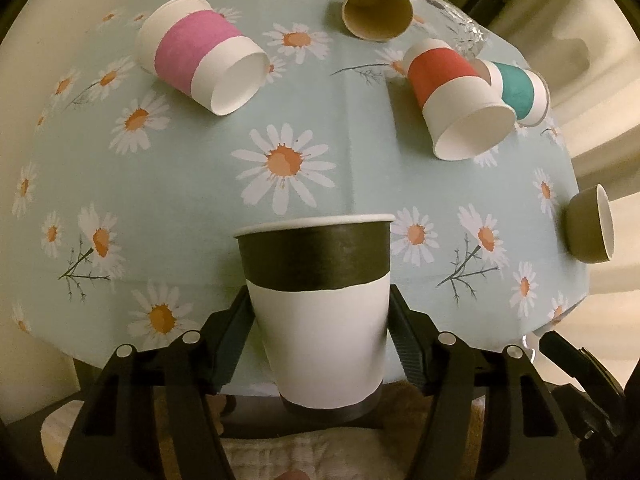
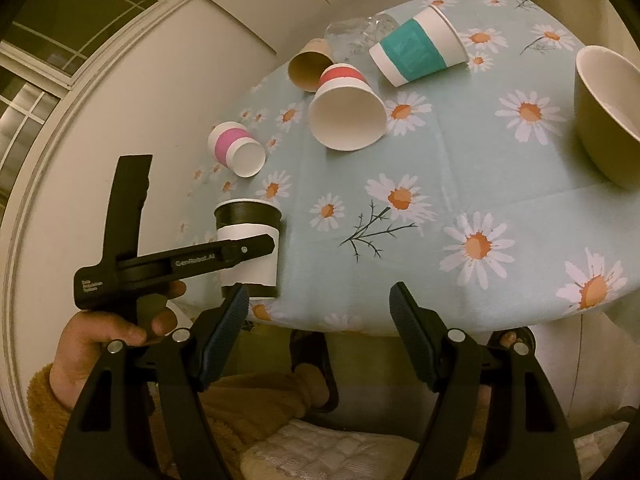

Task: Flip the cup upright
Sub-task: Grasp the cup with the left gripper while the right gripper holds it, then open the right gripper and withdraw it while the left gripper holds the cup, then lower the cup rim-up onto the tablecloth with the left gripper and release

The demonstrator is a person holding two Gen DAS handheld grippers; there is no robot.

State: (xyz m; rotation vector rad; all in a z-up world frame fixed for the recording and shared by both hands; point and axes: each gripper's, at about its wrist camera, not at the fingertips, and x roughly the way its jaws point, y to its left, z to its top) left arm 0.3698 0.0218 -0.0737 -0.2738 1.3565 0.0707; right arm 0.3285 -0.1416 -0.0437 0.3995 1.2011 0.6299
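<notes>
My left gripper (image 1: 320, 308) is shut on a white paper cup with black bands (image 1: 318, 304). It holds the cup upright at the near edge of the daisy tablecloth (image 1: 192, 200). The right wrist view shows the same cup (image 2: 248, 252) upright in the left gripper (image 2: 252, 256) at the table's near left edge. My right gripper (image 2: 318, 308) is open and empty, in front of the table's near edge and to the right of the cup.
Several cups lie on their sides: pink-banded (image 1: 200, 54), red-banded (image 1: 456, 100), teal-banded (image 1: 520, 88), plain brown (image 1: 376, 6). A clear plastic cup (image 1: 456, 20) lies at the back. An olive bowl (image 2: 608, 112) lies tipped at the right edge.
</notes>
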